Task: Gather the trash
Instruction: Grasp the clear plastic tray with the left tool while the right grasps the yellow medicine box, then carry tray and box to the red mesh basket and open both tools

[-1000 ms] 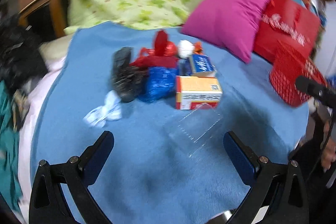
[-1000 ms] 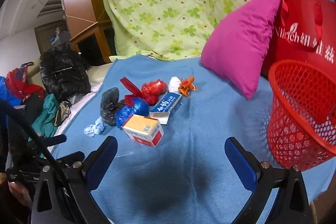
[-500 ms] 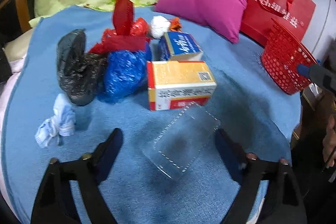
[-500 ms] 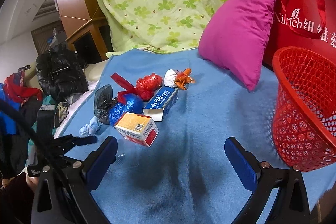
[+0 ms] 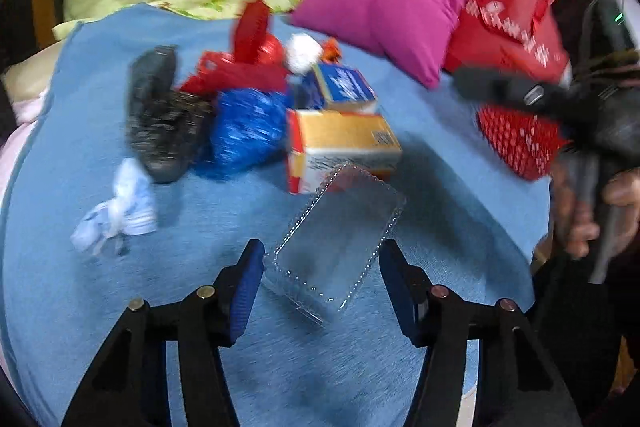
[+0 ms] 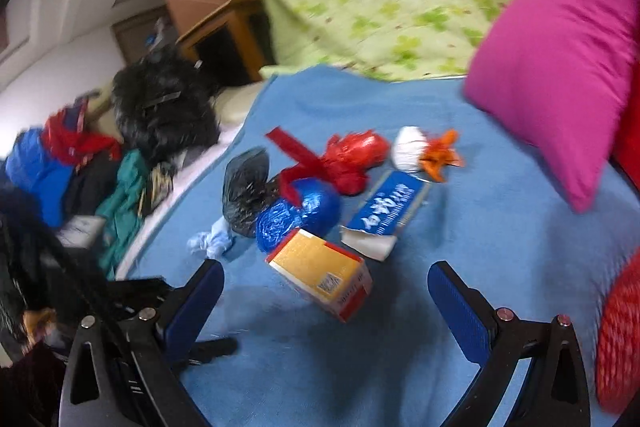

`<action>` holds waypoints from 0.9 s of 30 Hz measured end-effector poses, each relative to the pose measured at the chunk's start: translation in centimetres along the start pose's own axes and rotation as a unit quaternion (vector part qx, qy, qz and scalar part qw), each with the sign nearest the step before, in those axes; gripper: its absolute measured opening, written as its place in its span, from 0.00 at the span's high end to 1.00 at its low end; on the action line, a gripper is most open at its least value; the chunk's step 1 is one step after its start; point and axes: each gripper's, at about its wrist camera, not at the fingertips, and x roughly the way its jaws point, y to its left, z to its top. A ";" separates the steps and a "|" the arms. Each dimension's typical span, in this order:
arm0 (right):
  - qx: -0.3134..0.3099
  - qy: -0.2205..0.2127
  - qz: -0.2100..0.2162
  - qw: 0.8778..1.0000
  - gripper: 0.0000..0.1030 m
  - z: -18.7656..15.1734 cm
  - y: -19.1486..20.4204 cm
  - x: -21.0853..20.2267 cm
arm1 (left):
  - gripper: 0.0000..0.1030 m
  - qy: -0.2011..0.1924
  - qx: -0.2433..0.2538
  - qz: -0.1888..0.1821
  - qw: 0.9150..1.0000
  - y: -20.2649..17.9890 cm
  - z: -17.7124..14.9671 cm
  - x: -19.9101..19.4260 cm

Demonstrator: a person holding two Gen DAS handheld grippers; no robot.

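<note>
Left wrist: left tongs (image 5: 322, 277) angled down (closing) around clear tray (image 5: 340, 239).

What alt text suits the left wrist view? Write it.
The left claw is closing around a clear plastic clamshell box on a blue blanket. Behind lie an orange cardboard box and knotted plastic bags.
</note>
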 end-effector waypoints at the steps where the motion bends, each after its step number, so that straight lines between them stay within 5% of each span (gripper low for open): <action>1: -0.012 0.008 0.008 1.000 0.00 0.2 0.2 0.9 | 0.41 -0.007 -0.008 0.002 1.000 0.4 -0.1 -0.5; 13: -0.066 0.057 0.066 0.994 0.09 0.6 1.1 7.6 | 0.41 -0.023 -0.082 0.065 0.994 3.9 -0.3 -1.9; 18: -0.080 0.082 0.068 0.991 0.37 -0.4 1.9 8.6 | 0.41 -0.023 -0.109 0.078 0.991 5.2 -0.1 -1.8; 27: -0.091 0.081 0.047 0.991 0.41 -1.6 2.5 6.9 | 0.40 -0.025 -0.118 0.092 0.988 5.5 -0.3 -2.0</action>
